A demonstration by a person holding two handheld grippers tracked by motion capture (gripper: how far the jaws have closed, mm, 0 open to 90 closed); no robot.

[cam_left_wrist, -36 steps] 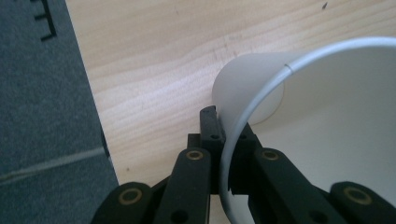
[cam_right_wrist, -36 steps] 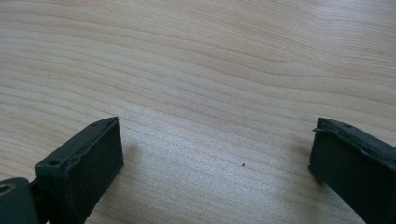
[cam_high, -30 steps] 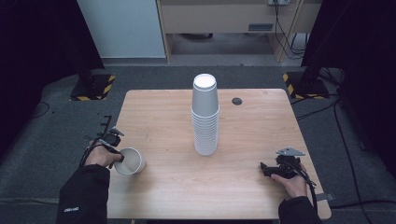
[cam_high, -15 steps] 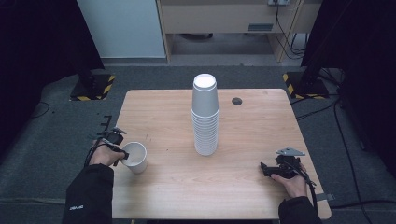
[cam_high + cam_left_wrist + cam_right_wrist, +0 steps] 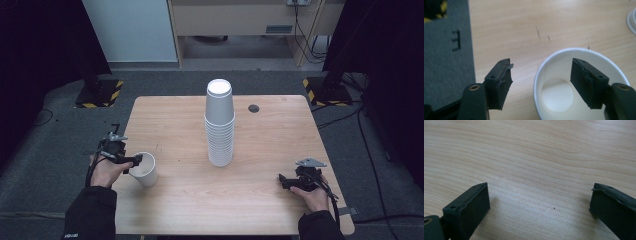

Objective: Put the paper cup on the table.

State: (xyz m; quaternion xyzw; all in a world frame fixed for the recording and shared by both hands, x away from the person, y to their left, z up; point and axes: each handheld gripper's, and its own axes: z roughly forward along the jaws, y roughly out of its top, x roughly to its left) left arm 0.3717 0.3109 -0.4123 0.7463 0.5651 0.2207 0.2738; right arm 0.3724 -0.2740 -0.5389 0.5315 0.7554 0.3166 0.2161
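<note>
A single white paper cup (image 5: 145, 173) stands upright, mouth up, near the table's left edge. My left gripper (image 5: 136, 160) reaches over its rim from the left. In the left gripper view, one jaw hangs inside the cup (image 5: 556, 96) and the other outside. The left gripper (image 5: 542, 62) has just been opening, with the cup wall loose between the pads, which do not press on it. A tall stack of upside-down white cups (image 5: 219, 125) rises mid-table. My right gripper (image 5: 281, 179) rests at the front right, and its jaws (image 5: 539, 186) stand wide open over bare wood.
The wooden table (image 5: 280, 135) has a small black disc (image 5: 254, 108) at the back right. The stack's base (image 5: 632, 20) shows at the far right of the left gripper view. Dark floor (image 5: 446, 50) lies just past the table's left edge.
The cup and my left hand have shifted slightly to the right, and the cup went from tilted to standing upright on the table. The right hand has not moved.
</note>
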